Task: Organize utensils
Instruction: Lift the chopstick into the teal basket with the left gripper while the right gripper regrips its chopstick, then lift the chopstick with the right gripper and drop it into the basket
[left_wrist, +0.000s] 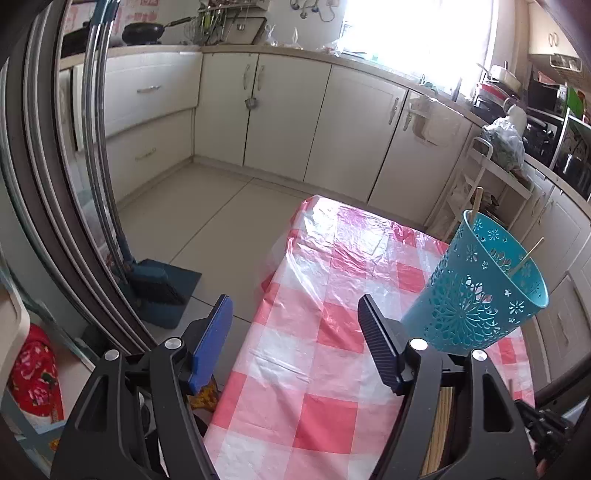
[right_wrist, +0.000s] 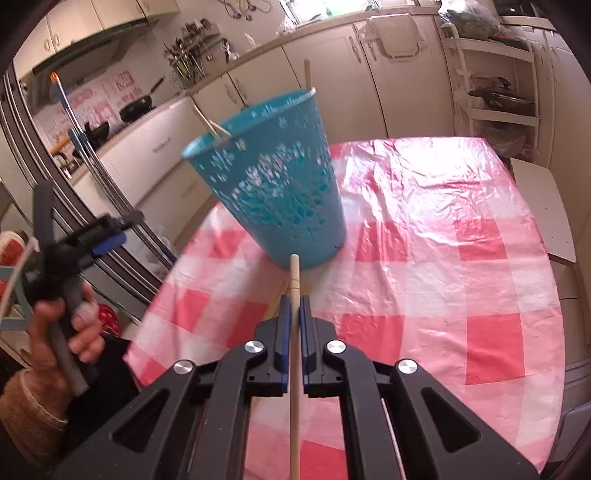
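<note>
A teal perforated holder (left_wrist: 476, 291) (right_wrist: 273, 184) stands on the table with the red-and-white checked cloth (left_wrist: 314, 369) (right_wrist: 424, 240). Two wooden chopsticks (left_wrist: 477, 201) (right_wrist: 307, 74) stick up out of it. My right gripper (right_wrist: 294, 301) is shut on one wooden chopstick (right_wrist: 294, 273), whose tip points at the holder's base just ahead. My left gripper (left_wrist: 293, 310) is open with nothing between its fingers, over the table's left edge, left of the holder. In the right wrist view a hand (right_wrist: 62, 325) holds it off to the left. Several chopsticks (left_wrist: 441, 424) lie under its right finger.
A broom and dustpan (left_wrist: 159, 284) lean by the dark fridge door (left_wrist: 55, 184) on the floor left of the table. Cream cabinets (left_wrist: 280, 110) run along the far wall. A white trolley rack (left_wrist: 491, 173) (right_wrist: 491, 74) and a stool (right_wrist: 543, 210) stand beyond the table's far right.
</note>
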